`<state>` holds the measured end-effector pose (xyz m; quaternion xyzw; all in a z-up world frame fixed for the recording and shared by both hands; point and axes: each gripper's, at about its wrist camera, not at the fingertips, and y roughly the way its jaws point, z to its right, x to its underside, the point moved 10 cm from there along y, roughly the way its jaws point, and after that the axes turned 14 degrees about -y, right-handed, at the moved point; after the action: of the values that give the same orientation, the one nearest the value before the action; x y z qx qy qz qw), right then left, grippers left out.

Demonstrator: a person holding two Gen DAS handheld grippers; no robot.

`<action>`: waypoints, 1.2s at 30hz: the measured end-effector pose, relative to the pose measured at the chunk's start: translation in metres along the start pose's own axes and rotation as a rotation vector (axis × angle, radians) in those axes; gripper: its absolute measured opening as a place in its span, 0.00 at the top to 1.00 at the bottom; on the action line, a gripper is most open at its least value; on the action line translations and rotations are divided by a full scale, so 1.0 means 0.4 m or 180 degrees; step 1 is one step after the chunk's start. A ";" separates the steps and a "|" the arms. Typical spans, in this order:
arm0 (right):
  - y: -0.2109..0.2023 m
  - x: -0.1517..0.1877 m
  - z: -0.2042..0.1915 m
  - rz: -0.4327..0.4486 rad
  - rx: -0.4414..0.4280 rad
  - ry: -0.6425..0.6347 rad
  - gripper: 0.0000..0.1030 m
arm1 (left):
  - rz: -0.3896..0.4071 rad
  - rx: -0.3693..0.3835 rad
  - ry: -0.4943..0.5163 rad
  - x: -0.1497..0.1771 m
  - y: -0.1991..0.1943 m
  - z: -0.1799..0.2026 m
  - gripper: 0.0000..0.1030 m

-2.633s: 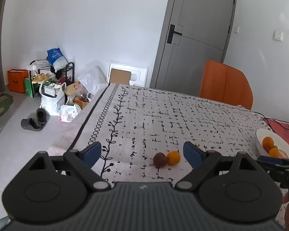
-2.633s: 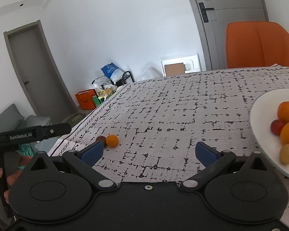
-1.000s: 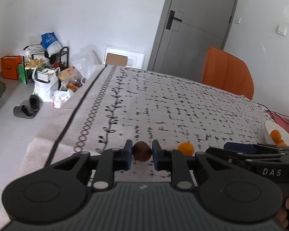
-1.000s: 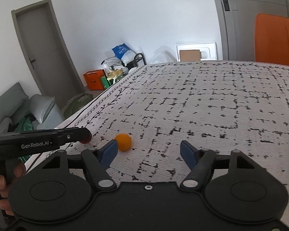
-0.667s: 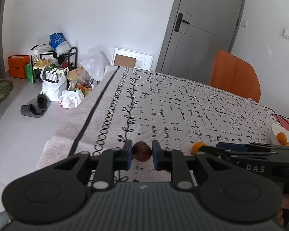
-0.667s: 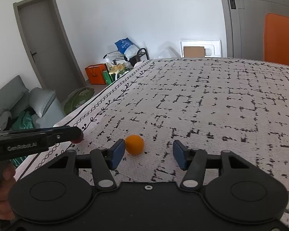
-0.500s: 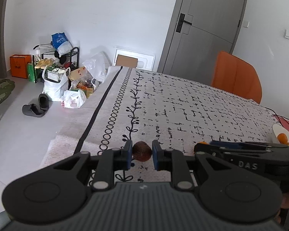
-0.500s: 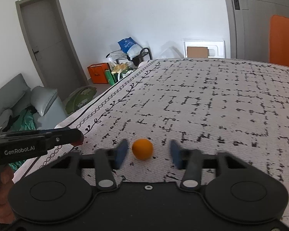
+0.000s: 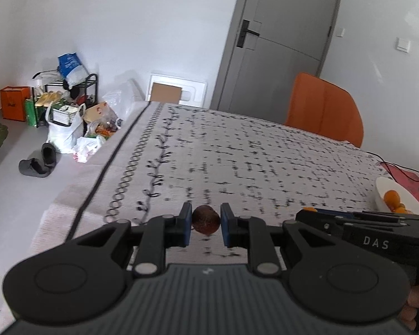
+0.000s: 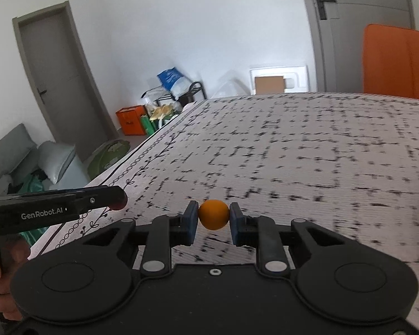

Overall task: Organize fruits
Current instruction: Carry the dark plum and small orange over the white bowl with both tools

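Note:
My left gripper is shut on a small dark brown round fruit and holds it above the patterned tablecloth. My right gripper is shut on a small orange fruit, held just above the cloth. In the left wrist view the right gripper's body lies to the right, and a white plate with orange fruits sits at the far right table edge. In the right wrist view the left gripper reaches in from the left.
An orange chair stands at the far side of the table by a grey door. Bags, a rack and slippers lie on the floor left of the table. A red item with cables lies behind the plate.
The right gripper has closed on the orange fruit and lifted it slightly. The left gripper still holds the brown fruit and has shifted slightly; both views are blurred by motion.

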<state>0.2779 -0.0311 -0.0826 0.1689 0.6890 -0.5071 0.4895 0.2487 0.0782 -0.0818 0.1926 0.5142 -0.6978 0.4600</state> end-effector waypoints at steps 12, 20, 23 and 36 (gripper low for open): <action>-0.126 0.028 0.116 0.0187 0.0344 0.0199 0.79 | -0.0043 0.0287 0.0214 0.035 0.002 0.155 0.81; -0.194 0.042 0.187 0.0280 0.0546 0.0274 0.79 | -0.0064 0.0450 0.0357 0.056 0.005 0.255 0.81; -0.221 0.048 0.214 0.0315 0.0621 0.0312 0.79 | -0.0075 0.0512 0.0407 0.063 0.008 0.296 0.81; -0.327 0.088 0.338 0.0437 0.0888 0.0486 0.79 | -0.0122 0.0707 0.0655 0.102 0.028 0.458 0.81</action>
<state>0.2342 -0.2135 -0.0434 0.3199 0.6340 -0.5488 0.4410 0.2750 -0.1043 -0.0456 0.3030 0.4818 -0.7356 0.3674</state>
